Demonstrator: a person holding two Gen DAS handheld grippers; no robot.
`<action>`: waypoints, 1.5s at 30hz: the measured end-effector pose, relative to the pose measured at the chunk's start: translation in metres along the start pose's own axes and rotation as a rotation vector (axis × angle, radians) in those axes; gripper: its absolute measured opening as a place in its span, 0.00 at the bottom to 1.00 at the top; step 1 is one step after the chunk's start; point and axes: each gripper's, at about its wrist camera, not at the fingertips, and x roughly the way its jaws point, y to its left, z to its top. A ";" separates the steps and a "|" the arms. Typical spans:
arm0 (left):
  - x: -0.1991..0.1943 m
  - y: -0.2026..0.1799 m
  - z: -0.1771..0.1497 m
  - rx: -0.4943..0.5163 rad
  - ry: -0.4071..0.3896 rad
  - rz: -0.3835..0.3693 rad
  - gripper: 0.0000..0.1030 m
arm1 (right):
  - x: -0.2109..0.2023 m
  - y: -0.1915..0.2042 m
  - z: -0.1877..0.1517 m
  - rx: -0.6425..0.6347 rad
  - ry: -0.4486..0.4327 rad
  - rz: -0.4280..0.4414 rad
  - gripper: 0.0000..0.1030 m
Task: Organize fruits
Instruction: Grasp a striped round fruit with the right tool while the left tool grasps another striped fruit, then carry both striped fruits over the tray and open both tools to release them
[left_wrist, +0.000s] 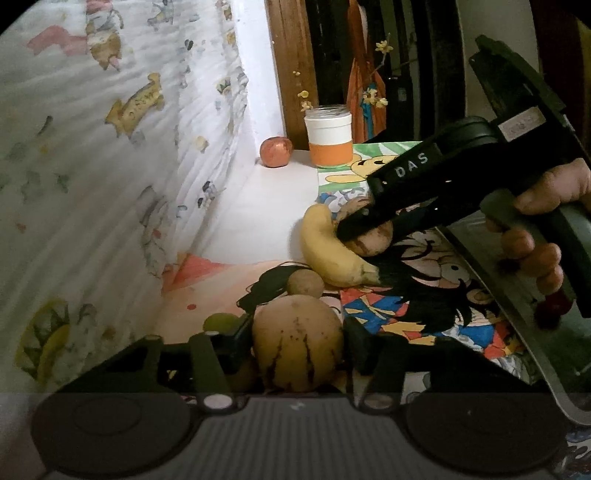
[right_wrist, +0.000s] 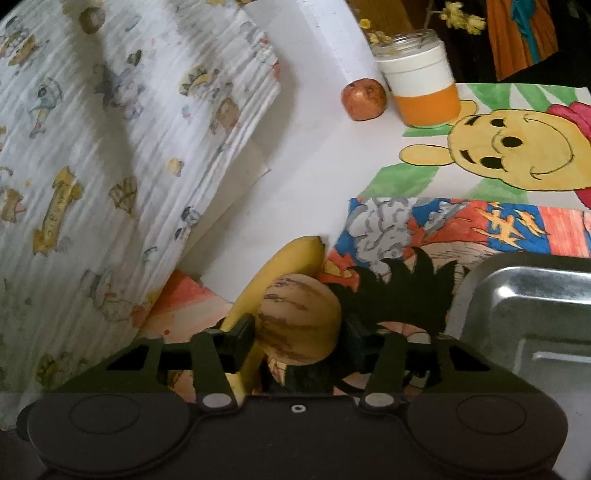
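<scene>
Now each claw is closed around a pale yellow, purple-streaked round fruit. In the left wrist view, the left claw (left_wrist: 299, 343) has its black pads pressed on both sides of one striped fruit (left_wrist: 298, 341), which sits low on the tabletop (left_wrist: 266, 206) over a coloured cartoon drawing (left_wrist: 417, 302). Just beyond it lies a small brown round fruit (left_wrist: 305, 283), and a small green fruit (left_wrist: 221, 322) shows beside the left pad.

Farther off, the right claw (left_wrist: 364, 230) comes in from the right, held by a hand (left_wrist: 535, 240), and clamps a second striped fruit (left_wrist: 375, 240) that touches a yellow curved banana (left_wrist: 328, 254). In the right wrist view, that same striped fruit (right_wrist: 299, 319) fills the gap between the right claw (right_wrist: 299, 339) pads, with the banana (right_wrist: 284, 273) lying just behind and to its left.

A shiny metal tray (right_wrist: 524, 302) stands at the right, near both claws. At the back of the tabletop, a reddish apple (left_wrist: 276, 152) rests beside a clear jar with a white and orange band (left_wrist: 330, 138). A white cartoon-printed cloth (left_wrist: 110, 184) drapes along the left.
</scene>
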 end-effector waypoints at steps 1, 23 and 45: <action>0.000 0.000 0.000 -0.003 0.001 -0.001 0.56 | 0.000 -0.001 0.000 0.009 -0.002 0.004 0.51; -0.037 0.001 0.011 -0.241 -0.053 -0.100 0.55 | -0.068 0.003 -0.018 0.021 -0.073 0.068 0.51; -0.057 -0.102 0.023 -0.199 -0.078 -0.314 0.55 | -0.223 -0.057 -0.092 -0.025 -0.272 -0.098 0.51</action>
